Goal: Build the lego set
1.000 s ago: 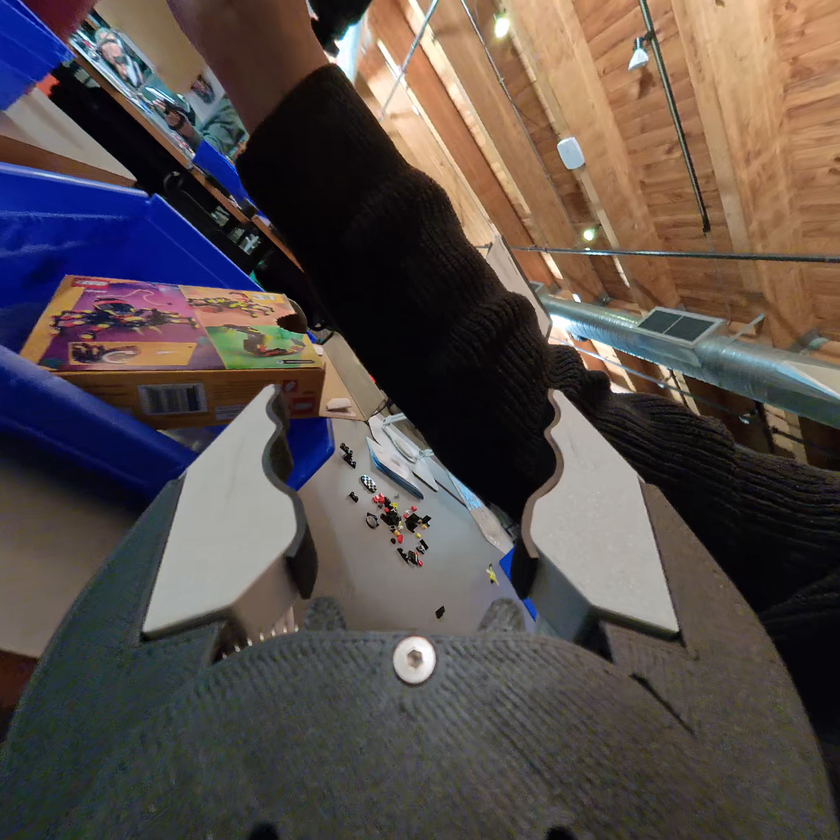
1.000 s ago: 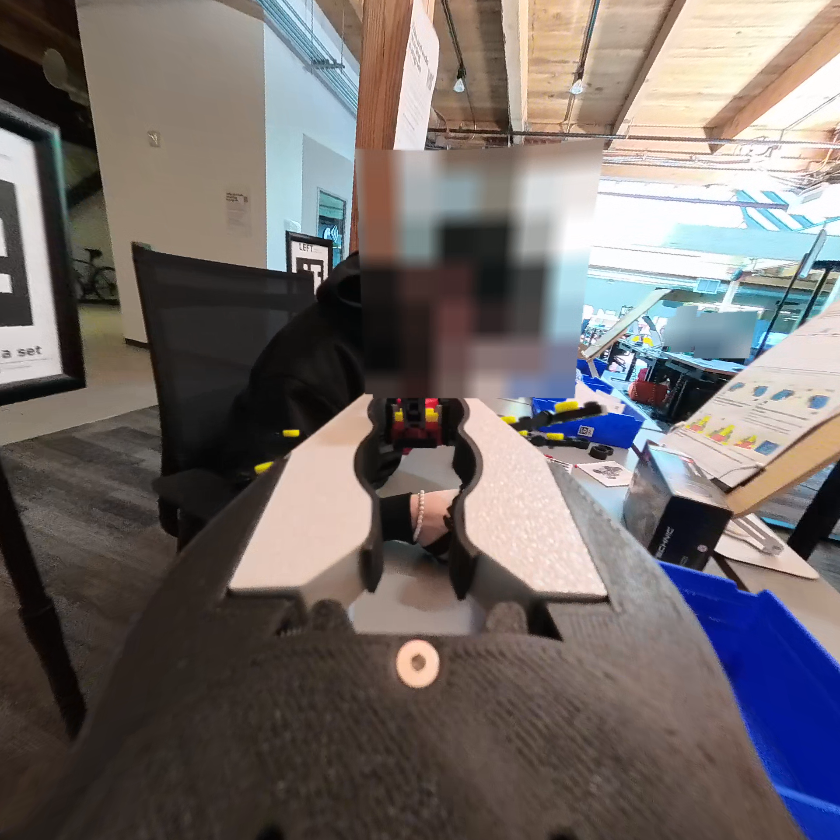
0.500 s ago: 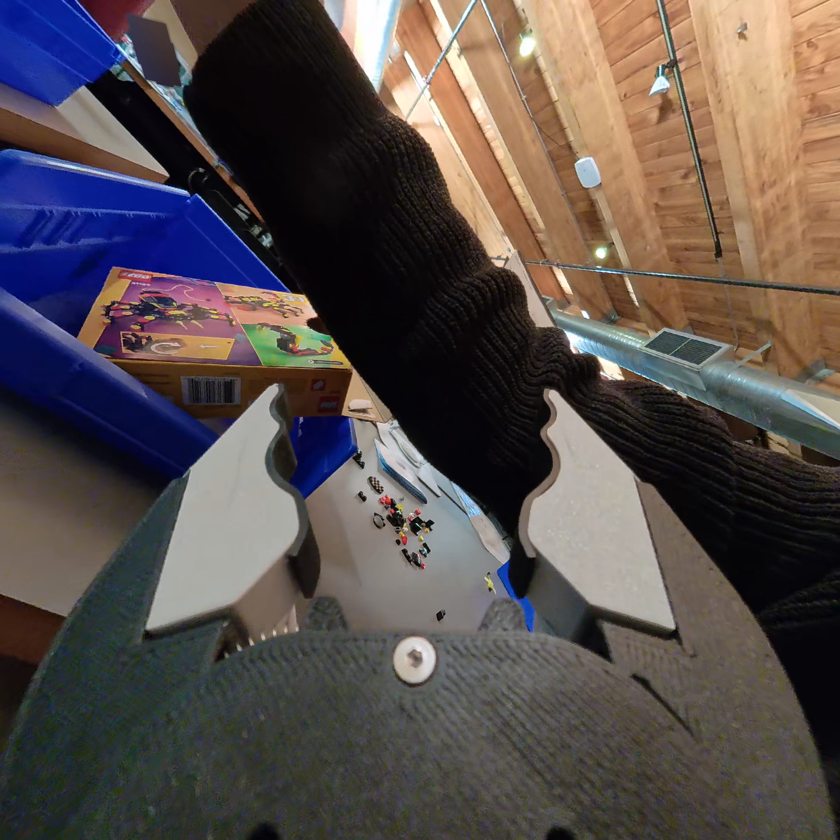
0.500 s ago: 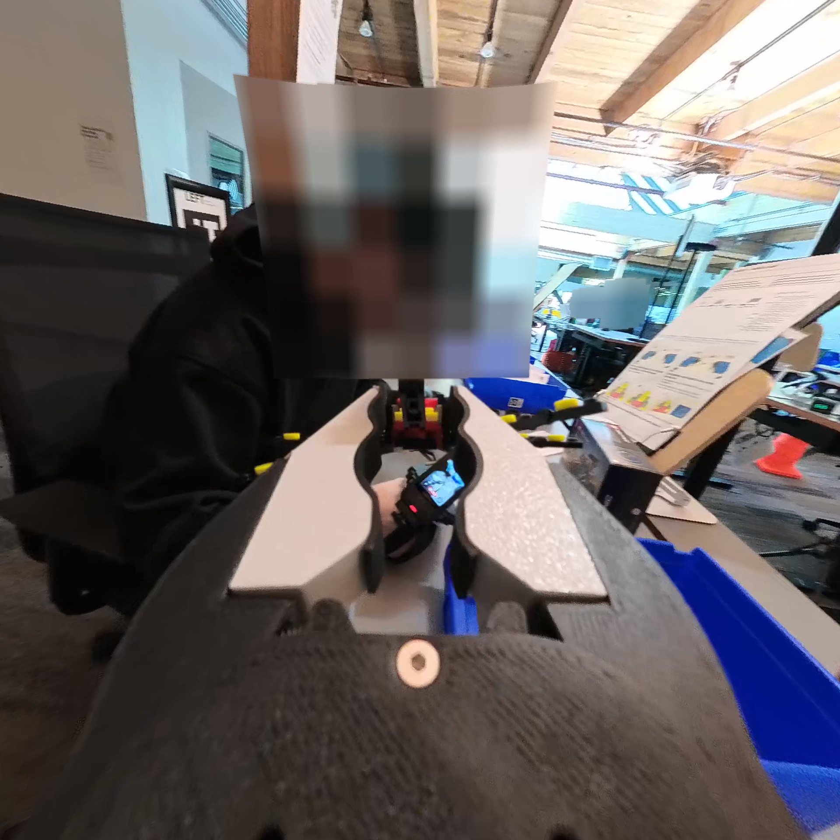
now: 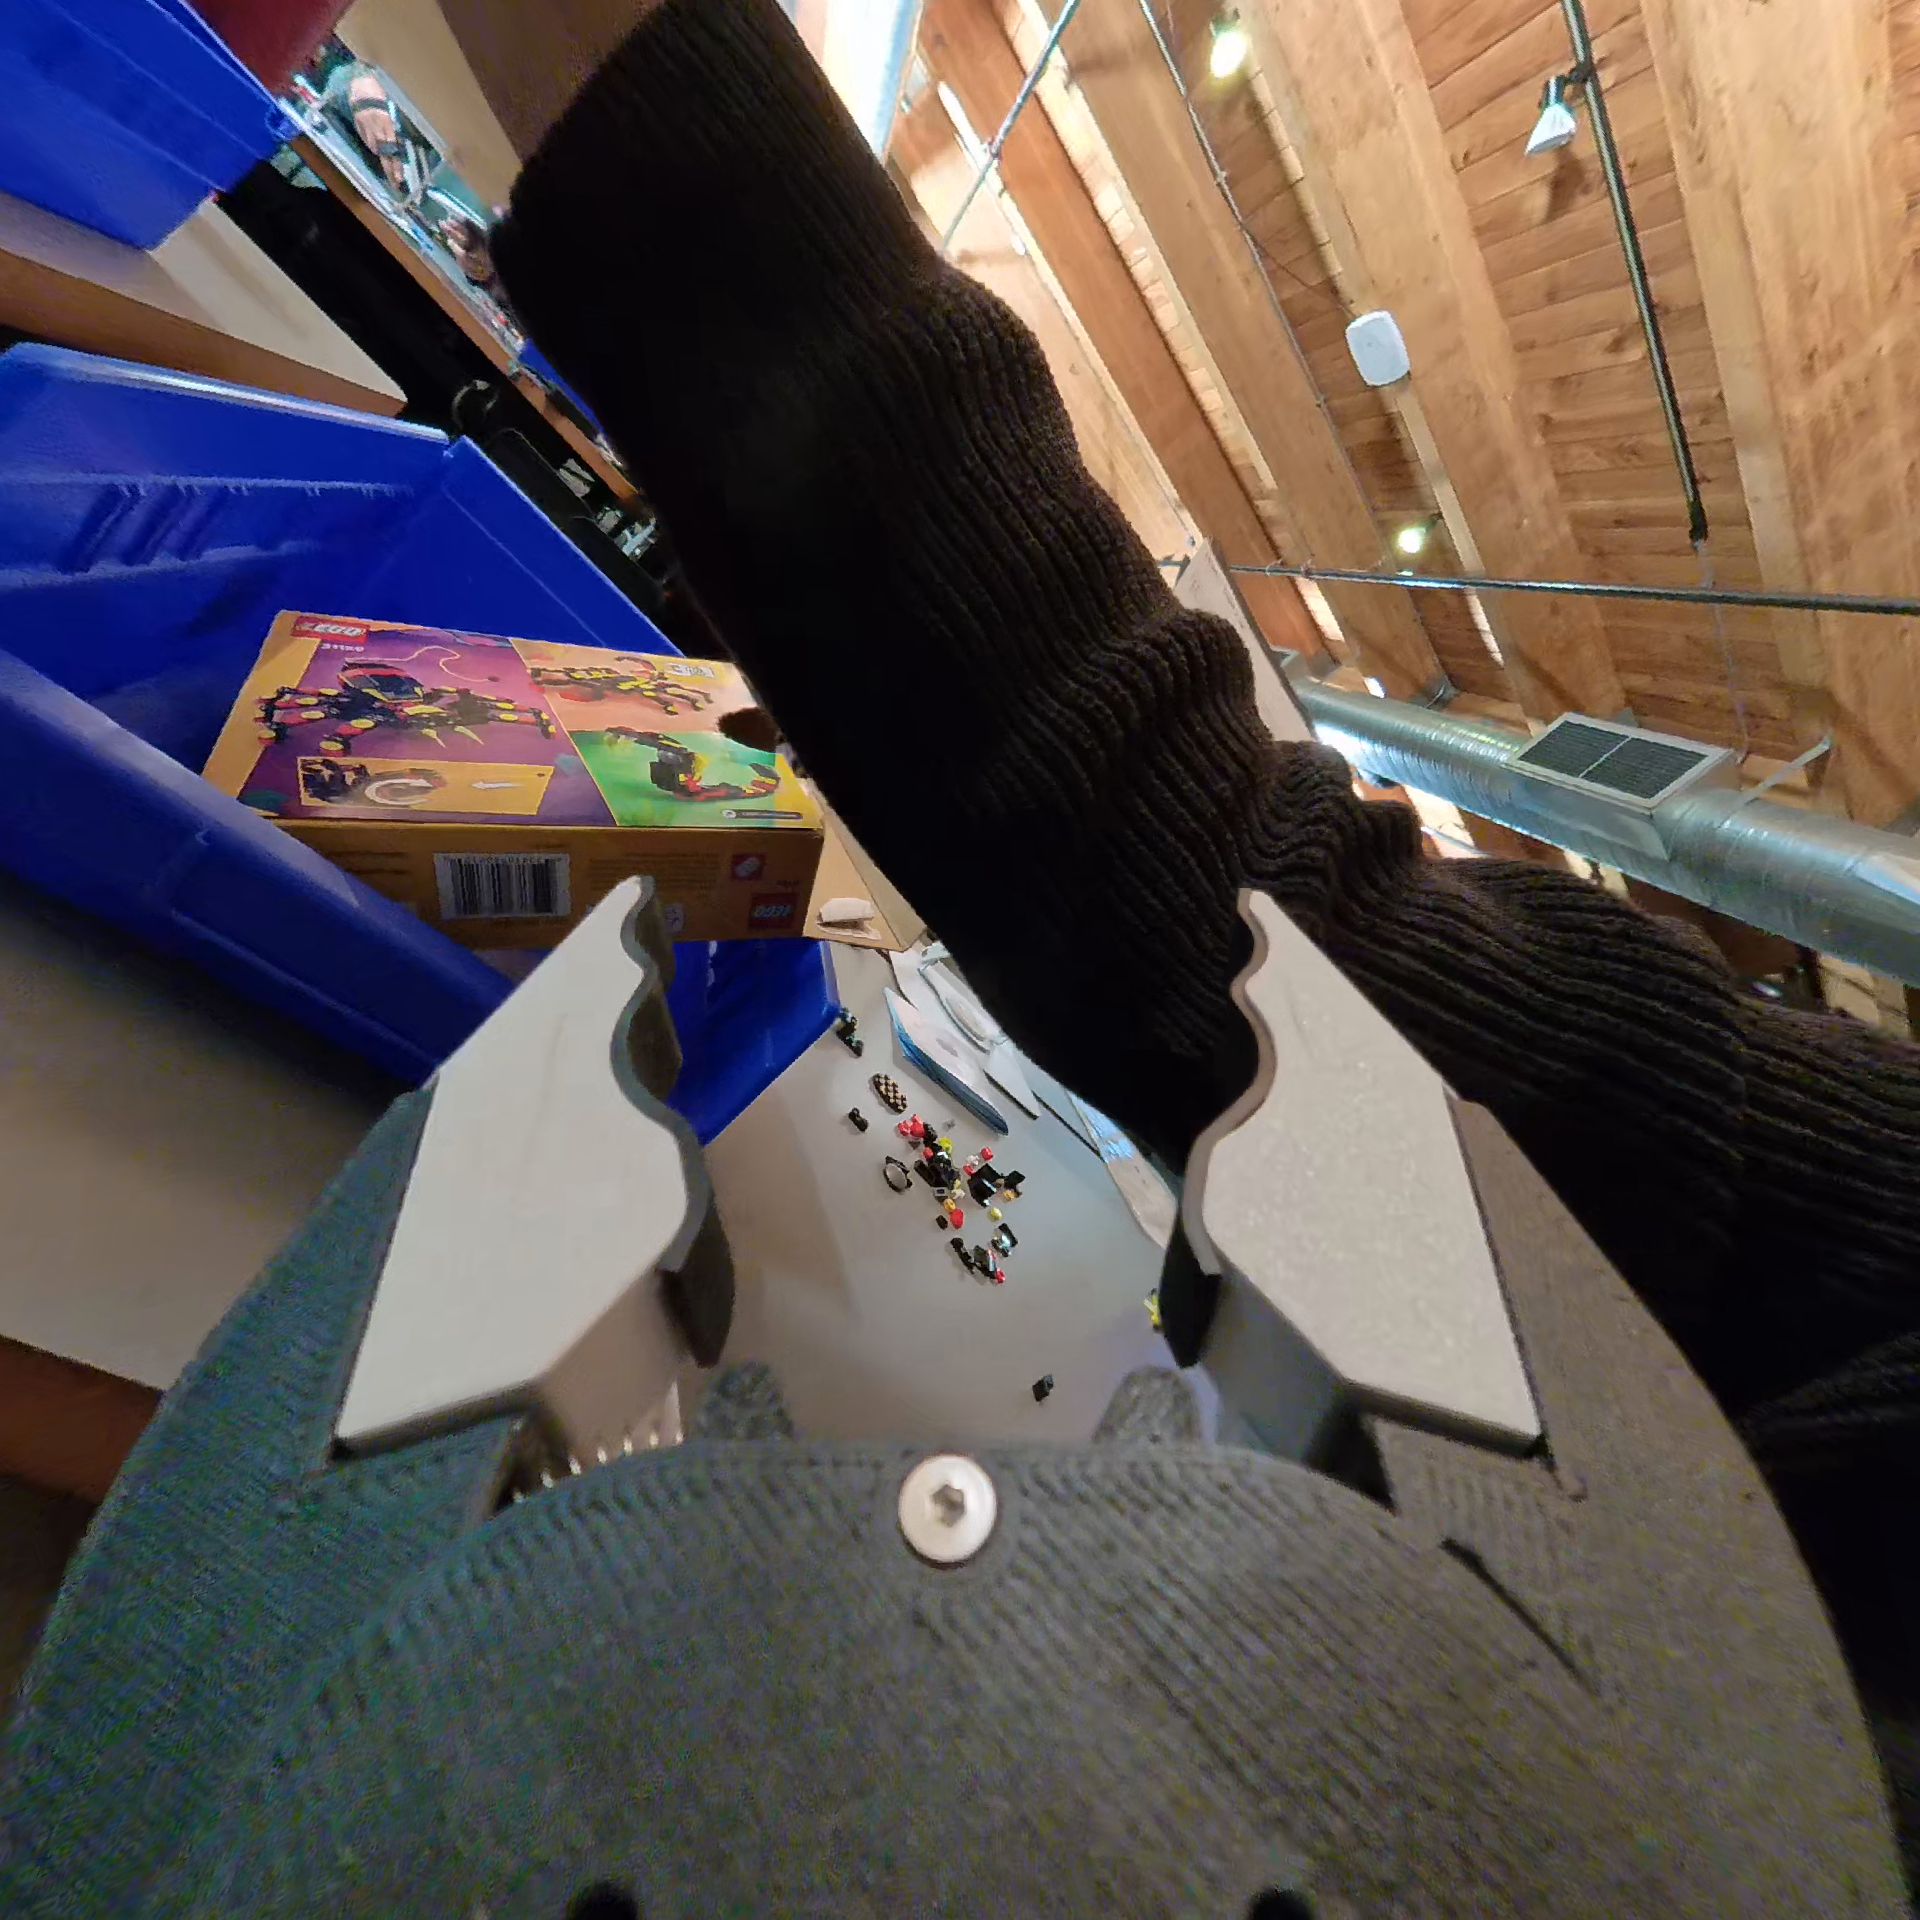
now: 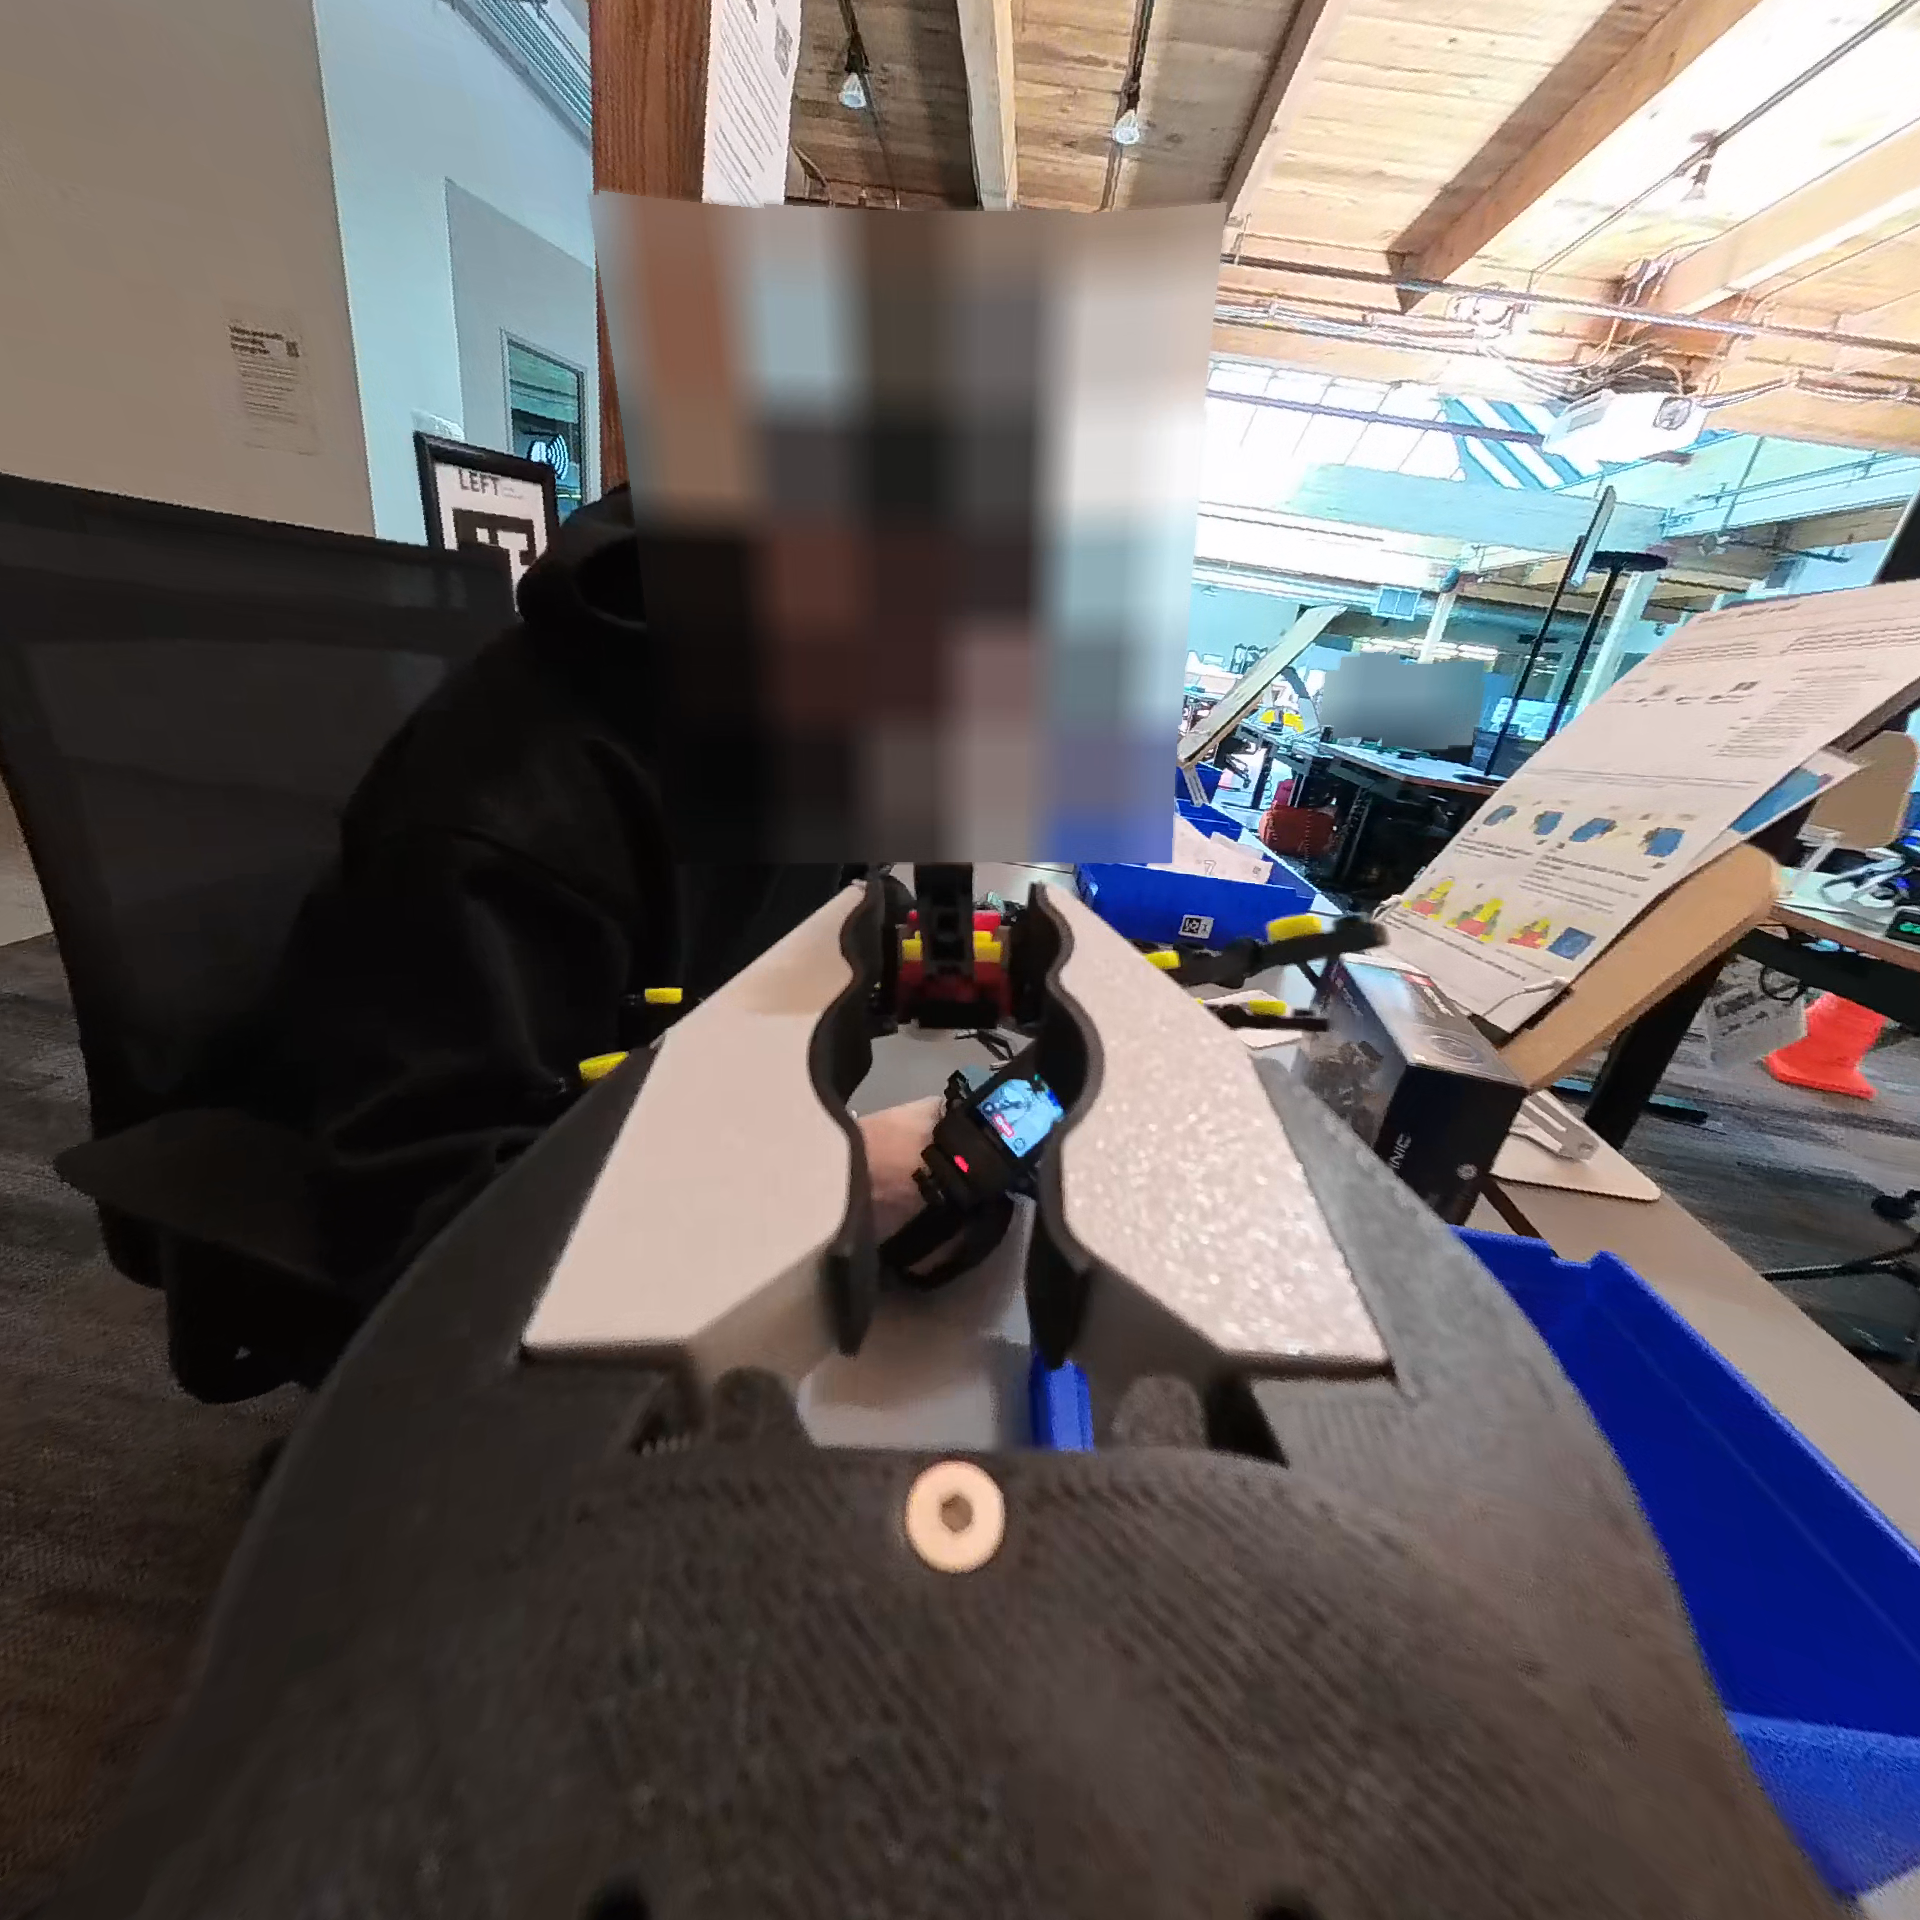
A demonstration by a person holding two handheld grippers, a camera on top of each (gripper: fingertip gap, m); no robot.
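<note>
Brick model (image 6: 951,961), black with red and yellow blocks and yellow-tipped legs sticking out left and right, sits pinched at the tips of the right gripper (image 6: 954,966), both pads pressed on its body. Left gripper (image 5: 940,997) gapes wide and bare near a black knitted sleeve (image 5: 935,582) and a yellow toy box (image 5: 499,769) in a blue bin (image 5: 187,540).

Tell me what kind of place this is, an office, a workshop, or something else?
Most likely an open workshop or lab space, set up for building brick toy models. Wooden ceiling with a bare metal duct, long work tables with blue bins, and loose brick pieces beside a toy box.
</note>
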